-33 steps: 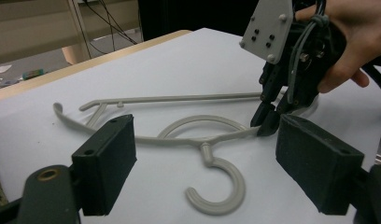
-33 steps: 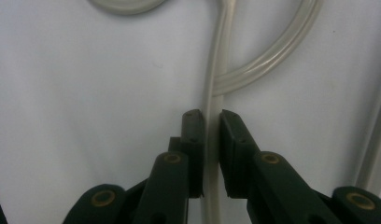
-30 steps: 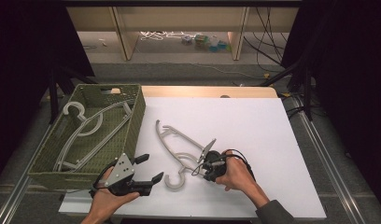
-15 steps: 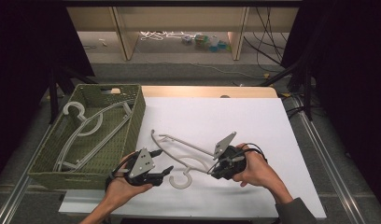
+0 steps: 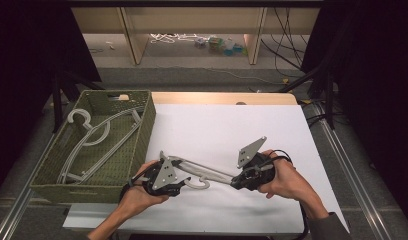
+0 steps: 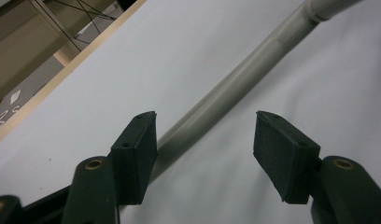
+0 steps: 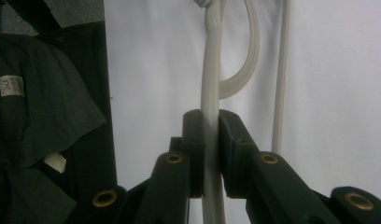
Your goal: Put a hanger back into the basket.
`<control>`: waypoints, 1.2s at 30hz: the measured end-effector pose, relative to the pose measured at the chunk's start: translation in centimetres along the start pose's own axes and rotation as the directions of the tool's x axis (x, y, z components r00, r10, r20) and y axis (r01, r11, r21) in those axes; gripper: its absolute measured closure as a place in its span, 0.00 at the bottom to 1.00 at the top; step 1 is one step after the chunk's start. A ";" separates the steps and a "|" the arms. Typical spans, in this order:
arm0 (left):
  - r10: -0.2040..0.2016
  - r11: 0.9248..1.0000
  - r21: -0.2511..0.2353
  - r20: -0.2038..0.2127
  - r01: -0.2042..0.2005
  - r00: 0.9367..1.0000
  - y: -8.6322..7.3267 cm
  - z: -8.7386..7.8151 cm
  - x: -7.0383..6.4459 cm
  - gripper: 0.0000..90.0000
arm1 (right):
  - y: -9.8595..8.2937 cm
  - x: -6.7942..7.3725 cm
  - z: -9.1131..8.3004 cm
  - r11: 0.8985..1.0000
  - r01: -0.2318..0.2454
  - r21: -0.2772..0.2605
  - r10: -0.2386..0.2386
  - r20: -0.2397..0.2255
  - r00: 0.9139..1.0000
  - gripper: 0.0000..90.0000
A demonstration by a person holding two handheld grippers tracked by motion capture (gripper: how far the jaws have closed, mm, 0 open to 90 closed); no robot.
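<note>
We hold a grey plastic clothes hanger (image 5: 204,172) between our two grippers, low over the white surface (image 5: 232,125) near its front edge. Our right gripper (image 7: 209,154) has its jaws clenched on one arm of the hanger; in the right gripper view the grey bar runs straight up between the two pads, with the hook (image 7: 242,70) curling off to its right and a thinner bar beside it. In the high view that gripper sits at the hanger's right end, wrapped by our right hand (image 5: 284,177).

Our left gripper (image 6: 202,140) stands with its jaws released and spread wide. In the left gripper view the hanger's other arm slants up between them, passing close by the left pad; we cannot tell whether it touches it. Our left hand (image 5: 139,192) holds that gripper at the hanger's left end.

Just left of us sits a green woven basket (image 5: 142,135), with more pale hangers (image 5: 94,137) lying inside it.
</note>
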State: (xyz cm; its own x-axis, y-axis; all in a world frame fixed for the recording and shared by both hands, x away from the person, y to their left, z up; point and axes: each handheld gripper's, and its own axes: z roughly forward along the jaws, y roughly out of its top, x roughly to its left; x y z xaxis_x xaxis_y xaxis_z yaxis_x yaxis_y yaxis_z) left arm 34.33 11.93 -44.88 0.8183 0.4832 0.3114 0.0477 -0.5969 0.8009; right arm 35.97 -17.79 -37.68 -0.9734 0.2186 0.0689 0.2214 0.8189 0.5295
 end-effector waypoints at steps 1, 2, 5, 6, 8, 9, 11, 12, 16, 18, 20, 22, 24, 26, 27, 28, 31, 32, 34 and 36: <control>0.003 1.000 -0.012 0.004 -0.003 1.000 0.1 0.2 0.0 0.46 | 0.0 0.0 0.0 1.000 0.002 -0.001 -0.002 0.002 1.000 0.91; 0.016 1.000 -0.015 0.009 -0.016 1.000 0.3 0.3 0.0 0.48 | 0.0 0.0 0.0 1.000 0.001 -0.003 -0.001 0.001 1.000 0.91; 0.055 0.998 -0.012 0.047 -0.055 0.997 0.5 0.7 0.2 0.52 | 0.0 0.0 -0.2 1.000 0.004 -0.009 -0.004 -0.004 1.000 0.91; 0.063 0.998 -0.013 0.063 -0.062 0.996 0.5 0.9 0.2 0.55 | 0.0 0.1 -0.3 1.000 0.006 -0.010 -0.006 -0.005 1.000 0.91; 0.092 0.996 -0.012 0.082 -0.092 0.992 0.7 1.1 0.3 0.58 | 0.0 0.1 -0.3 1.000 0.015 -0.012 -0.015 -0.008 1.000 0.91; 0.104 0.995 -0.010 0.095 -0.104 0.990 0.8 1.1 0.3 0.62 | 0.0 0.1 -0.3 1.000 0.016 -0.011 -0.016 -0.009 1.000 0.91; 0.119 0.993 -0.021 0.122 -0.117 0.985 1.0 1.2 0.3 0.67 | 0.0 0.2 -0.3 1.000 0.017 -0.014 -0.018 -0.013 1.000 0.91; 0.139 0.990 -0.017 0.130 -0.138 0.982 1.1 1.1 0.4 0.68 | 0.0 0.1 -0.3 1.000 0.018 -0.016 -0.019 -0.016 1.000 0.91; 0.229 0.973 -0.009 0.148 -0.230 0.962 1.5 1.0 0.5 0.74 | -0.1 0.0 -0.5 0.999 0.025 -0.024 -0.026 -0.028 0.999 0.91; 0.252 0.967 -0.002 0.162 -0.255 0.954 1.7 0.8 0.5 0.76 | -0.2 0.0 -0.6 0.999 0.033 -0.031 -0.034 -0.036 0.999 0.91; 0.291 0.955 -0.002 0.178 -0.296 0.940 2.1 0.5 0.5 0.78 | -0.3 -0.1 -0.8 0.998 0.043 -0.045 -0.045 -0.038 0.998 0.91; 0.306 0.951 -0.012 0.193 -0.309 0.932 2.5 0.1 0.5 0.80 | -0.4 -0.2 -1.2 0.997 0.048 -0.068 -0.052 -0.055 0.997 0.91; 0.310 0.949 -0.019 0.215 -0.313 0.926 2.7 -0.1 0.3 0.81 | -0.7 -0.4 -1.6 0.995 0.052 -0.090 -0.059 -0.076 0.995 0.91; 0.318 0.947 -0.023 0.231 -0.322 0.919 3.0 -0.3 0.1 0.83 | -1.0 -0.7 -1.8 0.993 0.045 -0.112 -0.055 -0.093 0.994 0.90; 0.322 0.945 -0.021 0.241 -0.327 0.916 3.1 -0.4 0.1 0.84 | -1.2 -0.8 -1.9 0.992 0.039 -0.117 -0.052 -0.107 0.993 0.90; 0.321 0.945 -0.025 0.242 -0.325 0.915 3.3 -0.5 0.1 0.84 | -1.3 -0.9 -2.0 0.992 0.036 -0.123 -0.050 -0.114 0.992 0.89; 0.313 0.947 -0.022 0.272 -0.319 0.910 3.6 -0.8 0.0 0.87 | -1.7 -1.3 -2.0 0.992 0.011 -0.124 -0.024 -0.105 0.994 0.86; 0.316 0.946 -0.021 0.269 -0.322 0.910 3.6 -0.7 -0.2 0.88 | -1.8 -1.4 -2.0 0.992 0.002 -0.125 -0.014 -0.098 0.995 0.85; 0.308 0.947 -0.002 0.276 -0.320 0.910 3.8 -0.8 -0.3 0.88 | -1.8 -1.5 -1.9 0.993 -0.001 -0.121 -0.010 -0.089 0.996 0.84; 0.274 0.958 0.014 0.271 -0.288 0.923 3.7 -0.8 -0.2 0.88 | -1.7 -1.5 -1.9 0.992 -0.027 -0.127 0.020 -0.060 0.998 0.78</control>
State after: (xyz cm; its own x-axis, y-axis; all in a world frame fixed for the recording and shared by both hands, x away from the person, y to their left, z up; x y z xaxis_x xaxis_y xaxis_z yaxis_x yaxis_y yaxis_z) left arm 33.87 10.09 -41.57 0.9236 0.1087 0.3677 -0.1821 -0.7196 0.6701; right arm 36.98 -20.49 -37.10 -0.9706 0.2027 0.1295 0.2384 0.7390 0.6302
